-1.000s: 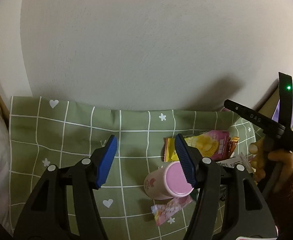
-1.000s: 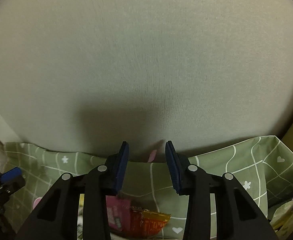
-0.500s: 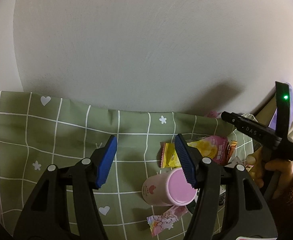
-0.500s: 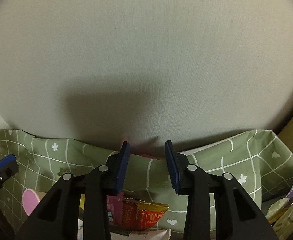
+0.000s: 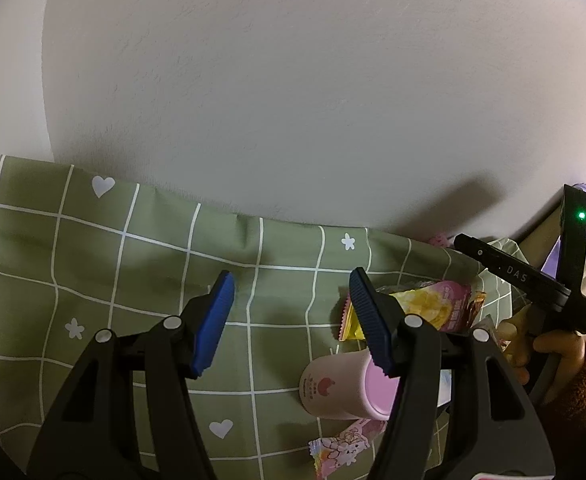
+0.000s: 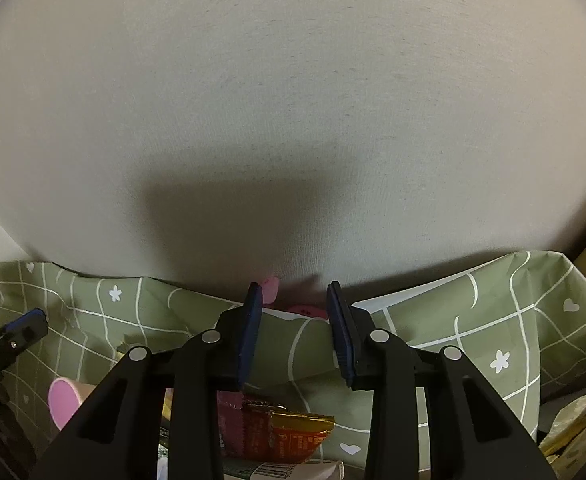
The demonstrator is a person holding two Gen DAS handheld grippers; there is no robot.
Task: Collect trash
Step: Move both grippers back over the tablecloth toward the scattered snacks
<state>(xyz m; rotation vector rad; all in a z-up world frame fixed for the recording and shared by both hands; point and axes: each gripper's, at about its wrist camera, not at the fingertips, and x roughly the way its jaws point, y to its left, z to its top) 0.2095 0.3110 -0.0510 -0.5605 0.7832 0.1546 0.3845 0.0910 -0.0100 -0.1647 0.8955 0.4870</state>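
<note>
My left gripper (image 5: 291, 280) is open over the green checked cloth (image 5: 153, 280), with nothing between its blue pads. A pink cup (image 5: 333, 388) lies on its side just under its right finger. Beyond it rests a yellow and pink snack wrapper (image 5: 425, 308), and nearer me a pink bunny wrapper (image 5: 345, 446). My right gripper (image 6: 293, 292) points at a raised fold of cloth (image 6: 293, 344) by the wall; its jaws are closing and touch nothing. A small pink thing (image 6: 271, 286) peeks out behind the fold. A red and orange wrapper (image 6: 289, 432) lies under that gripper.
A pale wall (image 5: 293, 100) rises right behind the cloth. A hand (image 5: 553, 352) in a brown sleeve holds the right gripper (image 5: 525, 276) at the right edge. The pink cup (image 6: 63, 400) and a barcode wrapper (image 6: 277, 470) show low down. A yellowish bag (image 6: 577, 420) sits at the right.
The left gripper drifted left, so the cup now sits lower right in its view. The right gripper's jaws narrowed a little and came nearer the fold of cloth at the wall.
</note>
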